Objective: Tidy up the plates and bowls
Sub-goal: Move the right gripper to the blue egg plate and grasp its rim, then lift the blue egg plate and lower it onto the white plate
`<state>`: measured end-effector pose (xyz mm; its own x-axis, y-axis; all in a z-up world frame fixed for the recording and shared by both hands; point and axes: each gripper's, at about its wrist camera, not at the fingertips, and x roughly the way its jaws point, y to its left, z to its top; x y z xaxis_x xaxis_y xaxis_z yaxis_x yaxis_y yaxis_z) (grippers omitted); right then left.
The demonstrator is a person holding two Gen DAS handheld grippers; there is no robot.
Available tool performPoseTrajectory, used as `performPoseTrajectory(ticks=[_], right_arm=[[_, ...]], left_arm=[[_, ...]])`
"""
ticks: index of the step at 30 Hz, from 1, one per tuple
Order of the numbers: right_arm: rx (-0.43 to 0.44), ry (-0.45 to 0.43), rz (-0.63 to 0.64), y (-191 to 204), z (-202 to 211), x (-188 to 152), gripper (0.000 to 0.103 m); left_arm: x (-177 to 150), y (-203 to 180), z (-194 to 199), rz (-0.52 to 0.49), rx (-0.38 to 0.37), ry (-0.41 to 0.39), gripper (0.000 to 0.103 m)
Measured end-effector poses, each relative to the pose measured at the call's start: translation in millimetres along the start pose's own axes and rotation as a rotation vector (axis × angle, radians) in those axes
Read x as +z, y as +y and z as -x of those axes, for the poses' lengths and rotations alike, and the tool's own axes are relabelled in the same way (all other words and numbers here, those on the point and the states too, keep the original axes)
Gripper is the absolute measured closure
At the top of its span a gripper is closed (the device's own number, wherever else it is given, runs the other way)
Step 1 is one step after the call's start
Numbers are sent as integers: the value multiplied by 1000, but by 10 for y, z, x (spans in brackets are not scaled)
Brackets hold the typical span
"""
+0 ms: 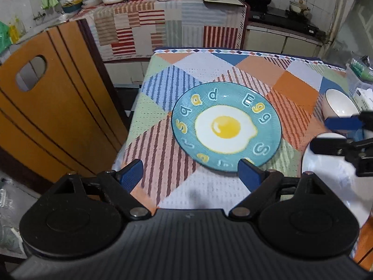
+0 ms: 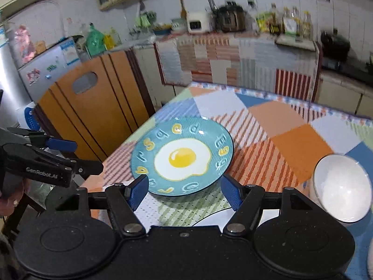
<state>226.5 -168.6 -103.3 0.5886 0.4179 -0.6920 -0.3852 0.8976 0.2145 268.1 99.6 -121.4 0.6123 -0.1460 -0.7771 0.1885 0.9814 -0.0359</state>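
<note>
Left wrist view: the left tool (image 1: 190, 175) is spread and empty, its right finger just over the near rim of the egg plate (image 1: 227, 129), which lies flat on the surface (image 1: 209, 70). A careless close could nudge the plate instead of gripping it.

Right wrist view: the right tool (image 2: 185, 192) is also spread and empty, near the plate (image 2: 181, 157). The white bowl (image 2: 341, 186) sits just beside it; a sideways sweep could knock it.

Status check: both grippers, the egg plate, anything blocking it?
Left gripper and right gripper open, empty. Egg plate flat on tablecloth, untouched. White bowl beside it, apart; nothing blocking.
</note>
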Motion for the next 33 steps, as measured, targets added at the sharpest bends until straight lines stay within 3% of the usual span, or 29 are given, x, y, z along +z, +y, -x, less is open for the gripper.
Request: performPoseTrajectory(ticks=[10,17,21,25,29,32,33], right_arm=[[78,137,-235,-383,-648,19,30],[86,138,-294,-482,-777,35,31],[134,125,-407,-561,-867,6,38],[101,111,-367,-537,-933,8,40],[52,79,-392,-622,-983,3,40],[62,60,-403,-689,-1037,10,57],[68,65,-407,-710,-1063,9,68]], left_arm=[[220,241,-775,171,-4,83,18],[35,334,-986,235,-81,133,25],[-24,430,-990,258,-98,95,38],[-56,518,-1028,299,-128,52,48],[-70,531,-1100,317,-150,33,66],[-80,543,-1141,337,-179,17,78],[-81,548,-1156,347,-196,13,83]])
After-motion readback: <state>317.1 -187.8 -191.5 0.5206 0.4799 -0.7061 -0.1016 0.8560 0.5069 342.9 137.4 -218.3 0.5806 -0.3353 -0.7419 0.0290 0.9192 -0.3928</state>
